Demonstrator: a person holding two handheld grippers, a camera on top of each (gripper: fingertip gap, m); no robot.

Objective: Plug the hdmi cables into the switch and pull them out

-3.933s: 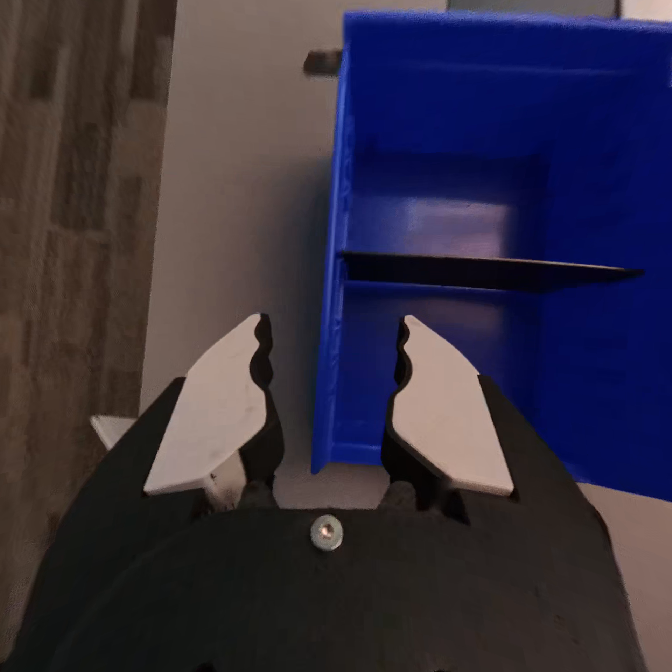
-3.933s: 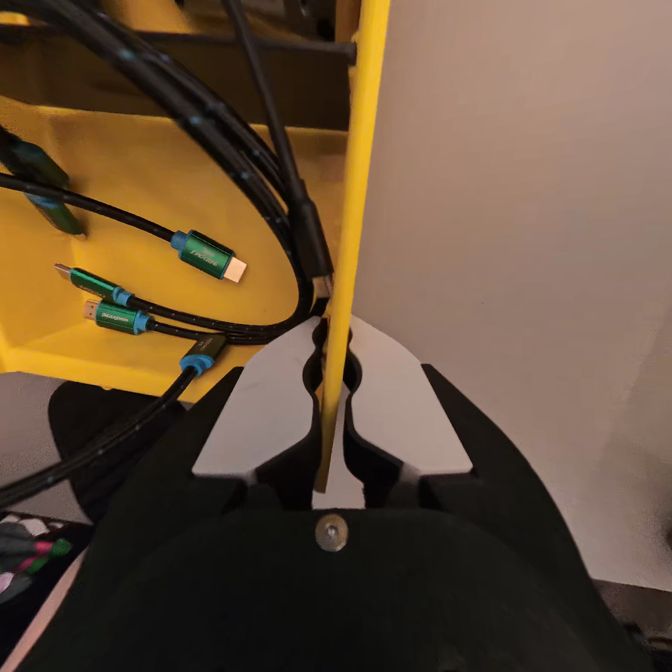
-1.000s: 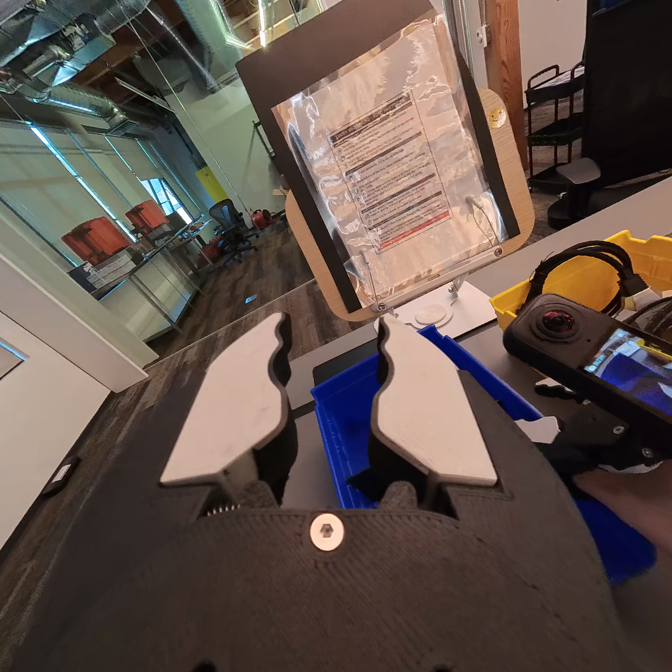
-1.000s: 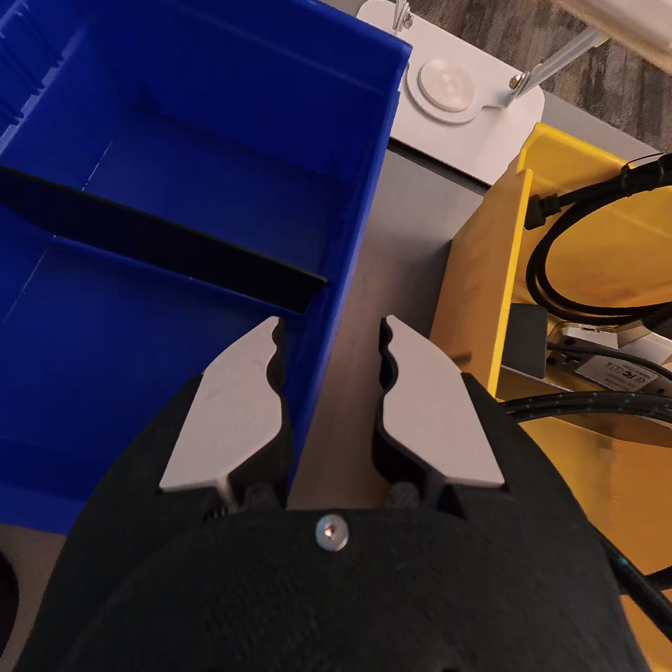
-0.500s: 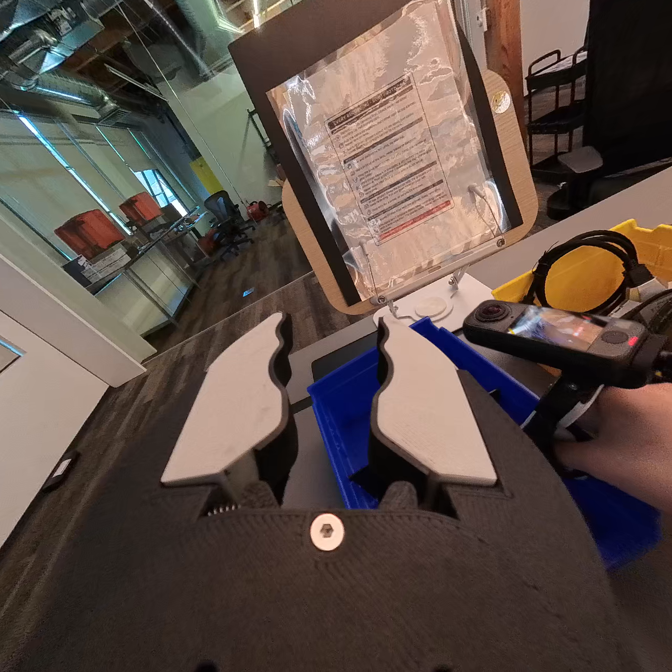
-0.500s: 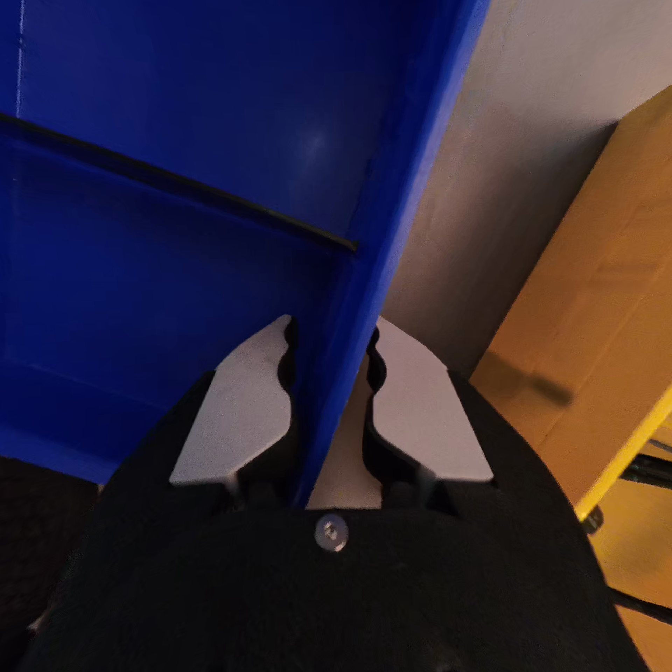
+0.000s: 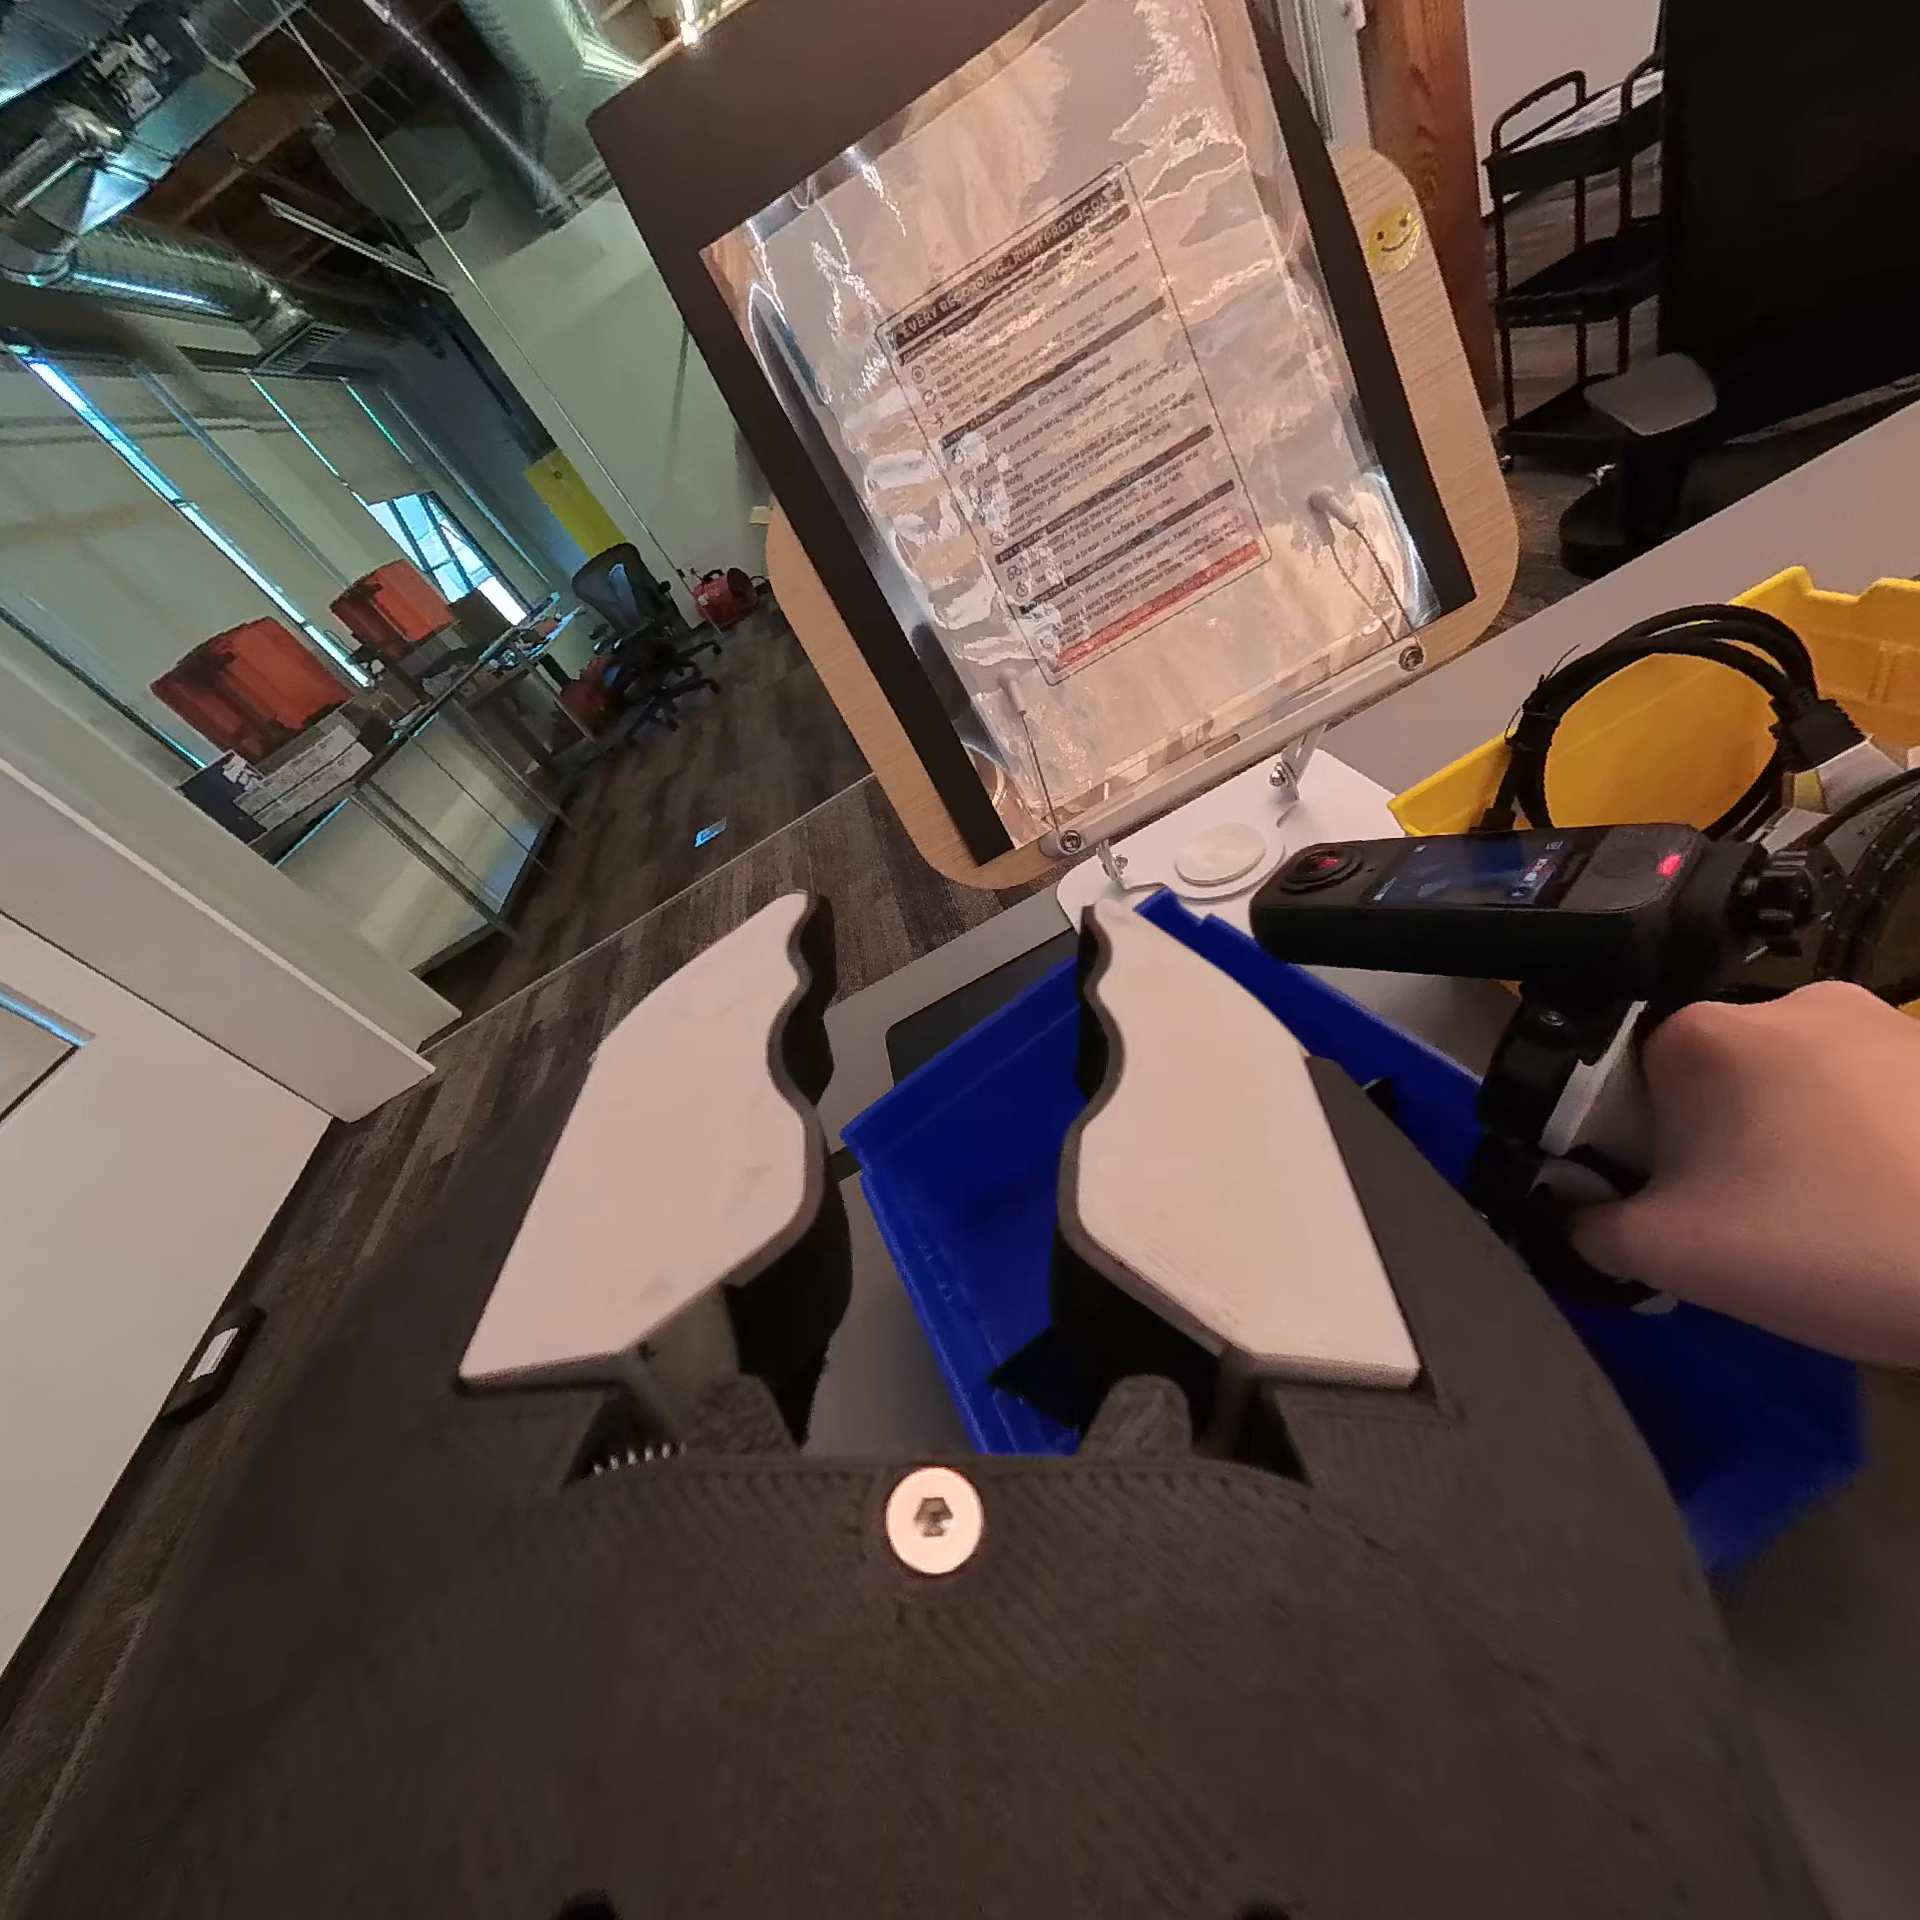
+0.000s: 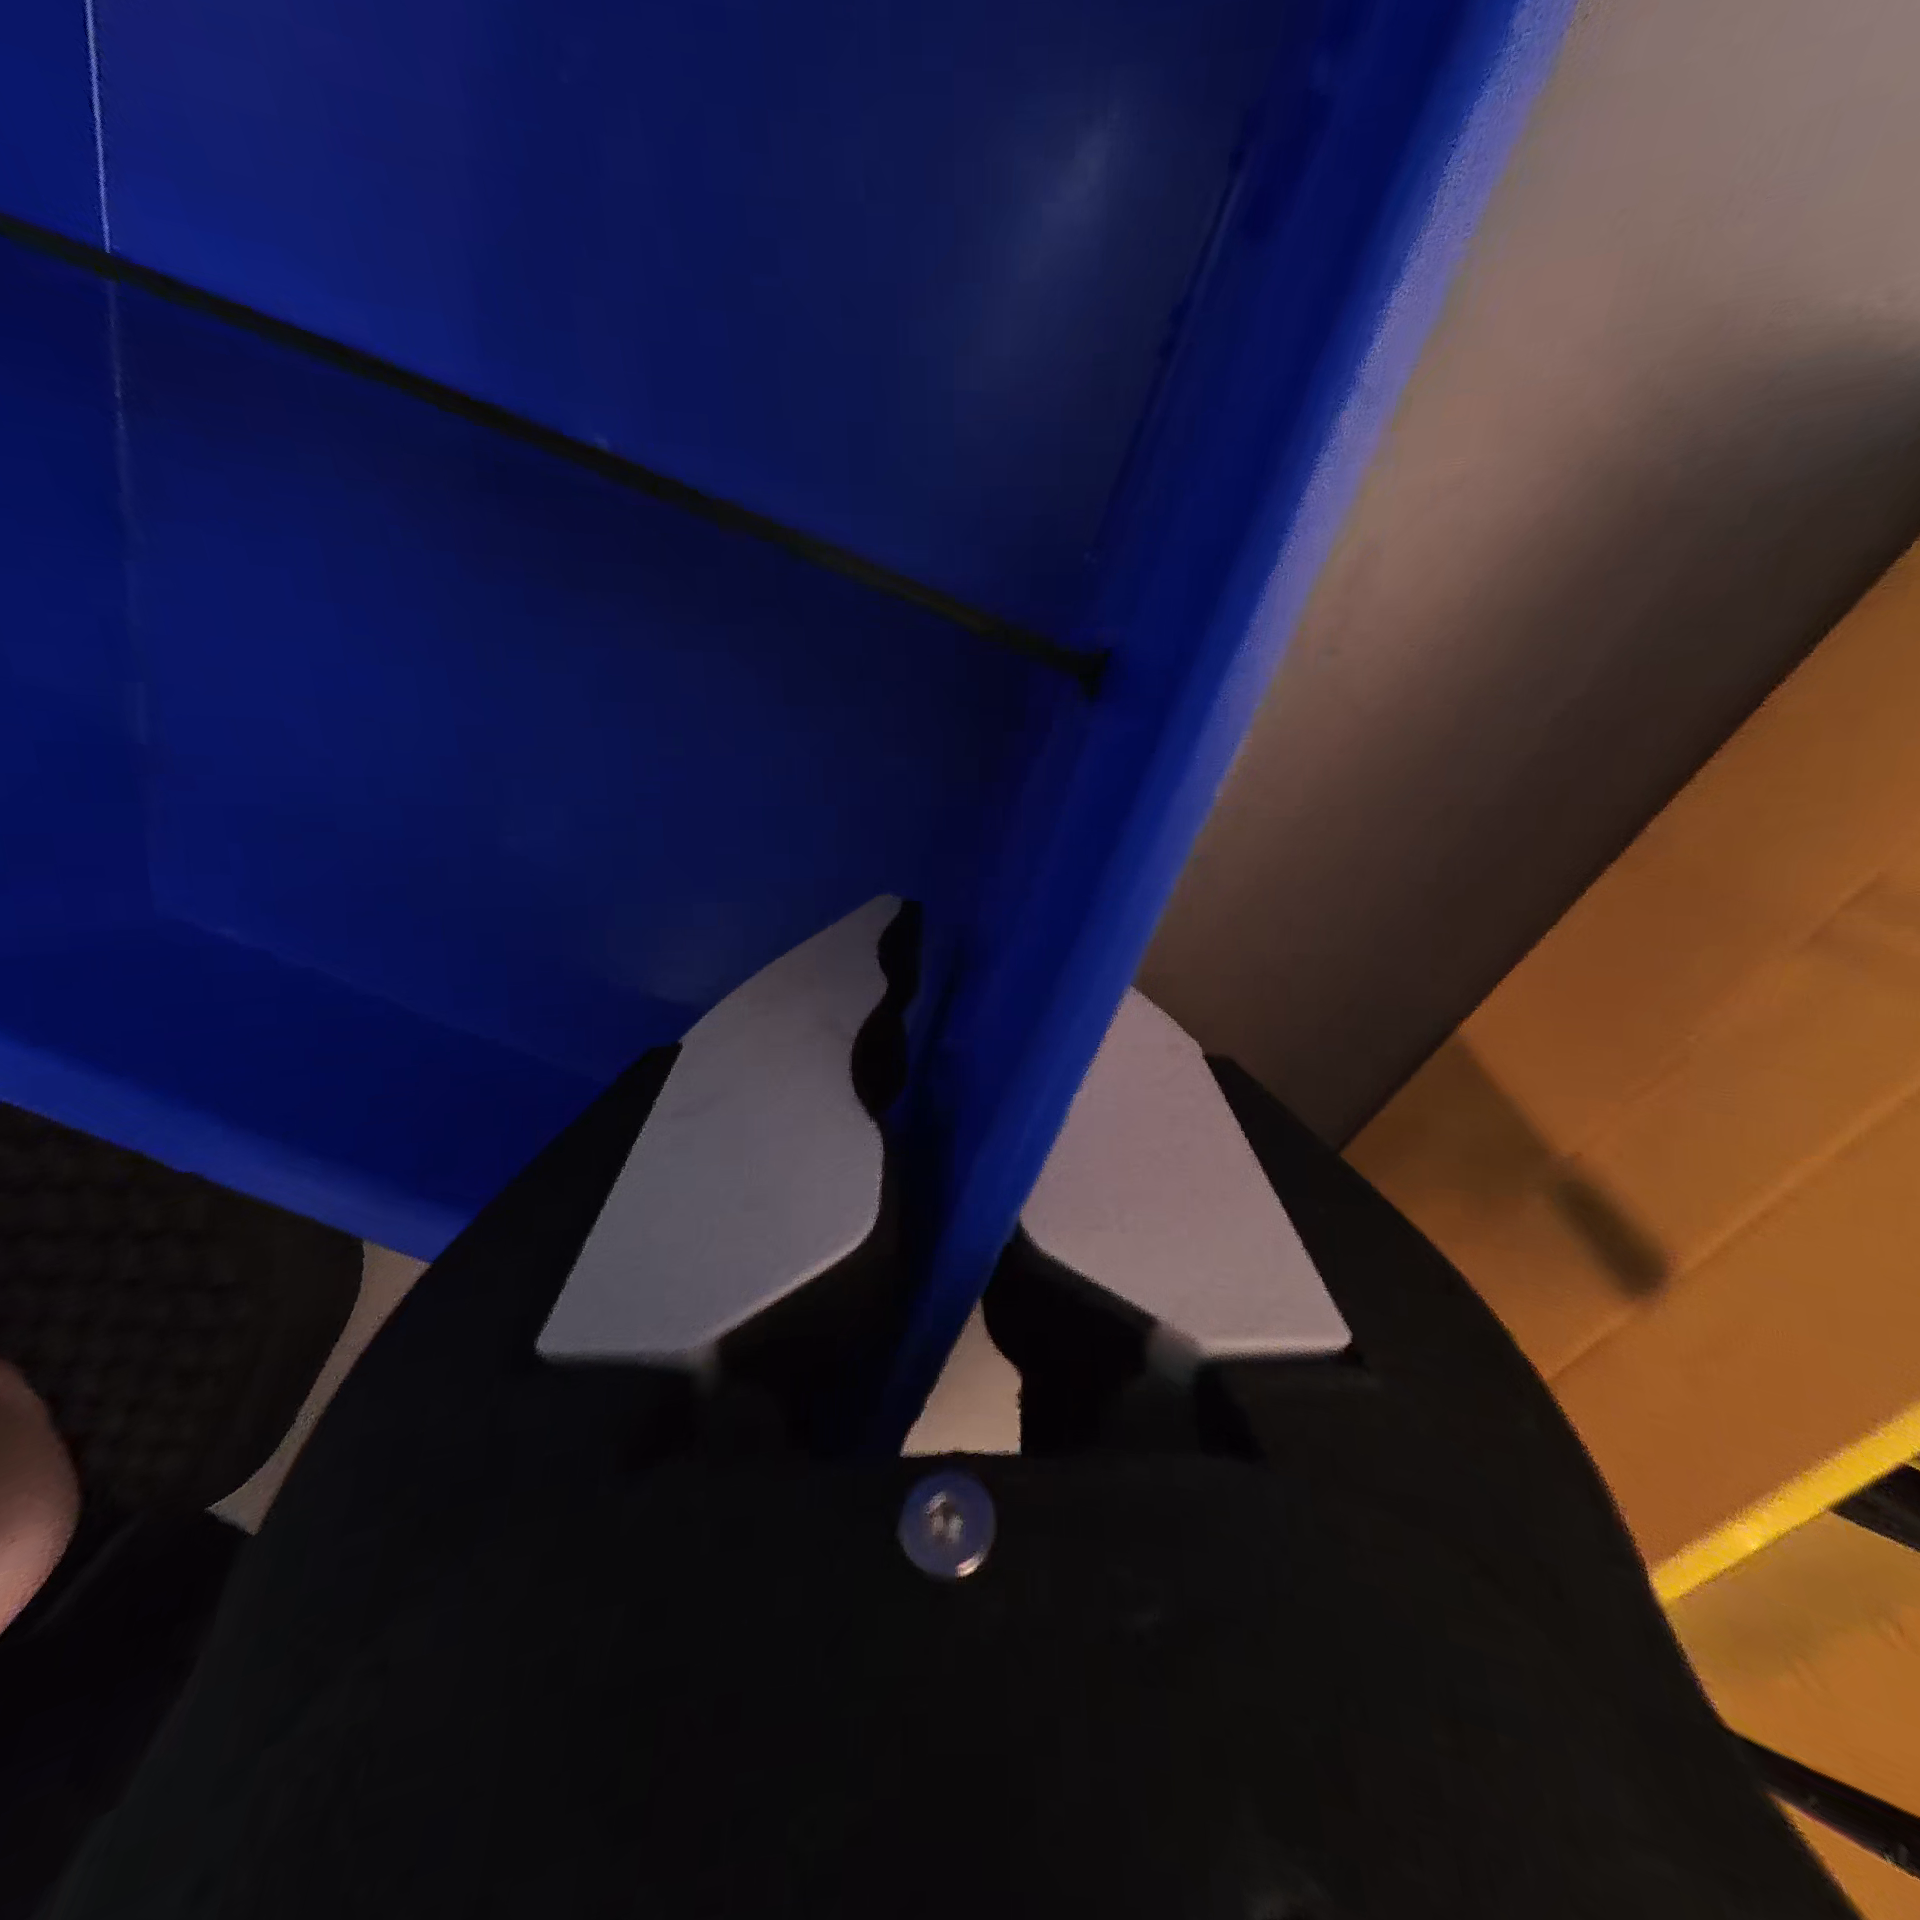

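My right gripper [image 8: 1013, 966] is shut on the right wall of an empty blue bin [image 8: 1091, 831], one finger inside and one outside. The bin has a black divider [image 8: 520, 436]. In the left wrist view my left gripper [image 7: 951, 925] is open and empty, held above the blue bin's [image 7: 966, 1174] left end. A coiled black HDMI cable [image 7: 1683, 665] lies in a yellow bin [image 7: 1662, 727] to the right. The right gripper's handle, with its black camera [image 7: 1486, 894], is held by a hand [image 7: 1766, 1143] over the blue bin. The switch is not in view.
The yellow bin's side [image 8: 1714, 1039] stands close to the right of the blue bin, with a narrow strip of grey table [image 8: 1455, 623] between them. A document stand [image 7: 1091, 468] on a white base [image 7: 1195, 862] stands at the table's back edge. My right fingertips sit around 30 centimetres from my left ones.
My right gripper dropped onto the blue bin's right wall and closed on it. The left gripper stayed open and barely moved.
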